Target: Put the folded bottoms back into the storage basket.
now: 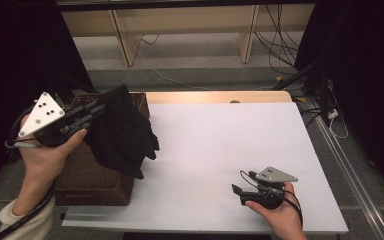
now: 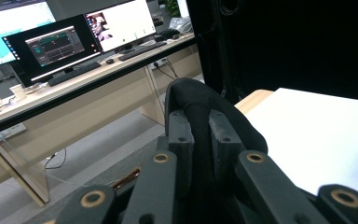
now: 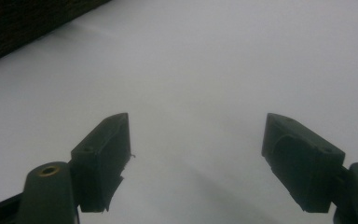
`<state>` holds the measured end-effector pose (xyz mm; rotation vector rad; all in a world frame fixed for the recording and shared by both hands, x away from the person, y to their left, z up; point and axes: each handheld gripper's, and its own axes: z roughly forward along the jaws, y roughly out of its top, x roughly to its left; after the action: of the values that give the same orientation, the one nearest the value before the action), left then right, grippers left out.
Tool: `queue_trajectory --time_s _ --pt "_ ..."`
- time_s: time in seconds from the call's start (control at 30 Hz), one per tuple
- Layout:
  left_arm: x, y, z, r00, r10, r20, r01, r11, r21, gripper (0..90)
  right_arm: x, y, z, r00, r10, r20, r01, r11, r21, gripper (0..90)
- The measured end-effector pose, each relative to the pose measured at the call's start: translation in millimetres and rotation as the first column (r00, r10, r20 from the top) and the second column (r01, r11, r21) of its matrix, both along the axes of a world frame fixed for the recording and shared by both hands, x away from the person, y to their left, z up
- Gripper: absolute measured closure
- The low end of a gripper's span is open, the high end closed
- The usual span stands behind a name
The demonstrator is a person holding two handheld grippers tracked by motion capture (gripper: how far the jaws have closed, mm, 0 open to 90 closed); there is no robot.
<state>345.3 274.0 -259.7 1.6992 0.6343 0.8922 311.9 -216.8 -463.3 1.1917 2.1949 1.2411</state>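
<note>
Black cloth [image 1: 122, 131] hangs from the left gripper [image 1: 96, 107], jaws clamped on a fold at its top; the left gripper view shows that fold pinched between the pads [image 2: 182, 135]. It is held above the wicker basket [image 1: 92, 177] at the table's [image 1: 220, 145] left edge, its long axis hanging down and toward the white surface. The right gripper [image 1: 239, 181] rests well apart near the front edge, jaws apart, nothing between them. No legible writing or brand.
</note>
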Motion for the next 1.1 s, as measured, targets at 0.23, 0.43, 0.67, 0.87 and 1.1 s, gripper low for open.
queue_trajectory --time_s 0.23,0.43,0.67,0.87,1.1 --pt "-3.6 11.8 5.1 0.9997 0.017 0.015 -0.017 0.9998 -0.006 81.3 0.7 -0.4 -0.6 1.0 -0.002 0.0 0.002 1.0 -0.003 24.6" --pt "-5.7 21.3 9.5 0.9993 0.026 0.027 -0.026 0.9996 -0.009 81.3 1.1 -0.5 -0.6 1.0 -0.004 0.001 0.004 1.0 -0.003 24.6" --pt "-8.1 31.7 14.8 0.9979 0.044 0.047 -0.044 0.999 -0.008 81.3 1.5 -0.8 -0.5 1.0 -0.01 0.002 0.01 1.0 -0.001 24.6" --pt "-10.3 40.1 19.8 0.9967 0.056 0.059 -0.056 0.9984 0.002 81.3 1.6 -1.0 -0.5 0.9999 -0.01 0.004 0.01 0.9999 -0.002 24.6" --pt "-13.5 51.2 24.5 0.9956 0.07 0.062 -0.071 0.9973 0.018 81.2 2.1 -1.1 -0.8 0.9999 -0.011 0.005 0.011 0.9999 -0.005 24.6"
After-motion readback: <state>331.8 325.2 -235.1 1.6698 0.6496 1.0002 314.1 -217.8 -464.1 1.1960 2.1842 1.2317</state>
